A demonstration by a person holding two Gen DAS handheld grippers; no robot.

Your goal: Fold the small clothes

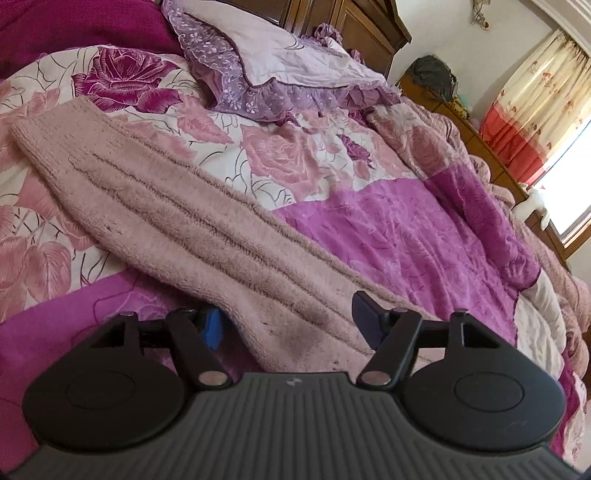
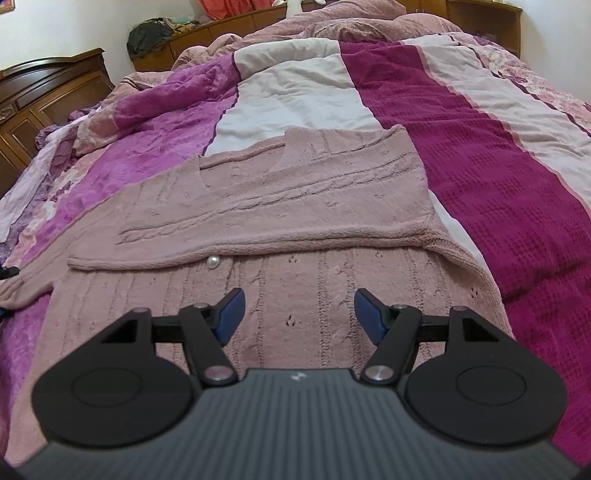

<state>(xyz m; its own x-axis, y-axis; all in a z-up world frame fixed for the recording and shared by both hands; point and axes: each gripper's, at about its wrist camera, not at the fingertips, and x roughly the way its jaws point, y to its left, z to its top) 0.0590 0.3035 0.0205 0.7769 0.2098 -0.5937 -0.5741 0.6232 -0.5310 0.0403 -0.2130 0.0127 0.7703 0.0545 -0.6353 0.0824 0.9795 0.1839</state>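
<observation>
A dusty-pink cable-knit sweater (image 2: 280, 206) lies flat on the bed, one sleeve folded across its body, with a pearl button (image 2: 213, 262) showing below the fold. In the left wrist view a long stretch of the same sweater (image 1: 177, 221) runs diagonally across the quilt. My left gripper (image 1: 288, 321) is open, its blue pads on either side of the near end of the knit, low over it. My right gripper (image 2: 298, 314) is open and empty, hovering just above the sweater's body.
The bed carries a floral quilt (image 1: 295, 155) and a magenta and white striped blanket (image 2: 461, 140). A purple frilled pillow (image 1: 273, 66) lies near the wooden headboard (image 1: 369, 26). A window with curtains (image 1: 535, 110) is at the right.
</observation>
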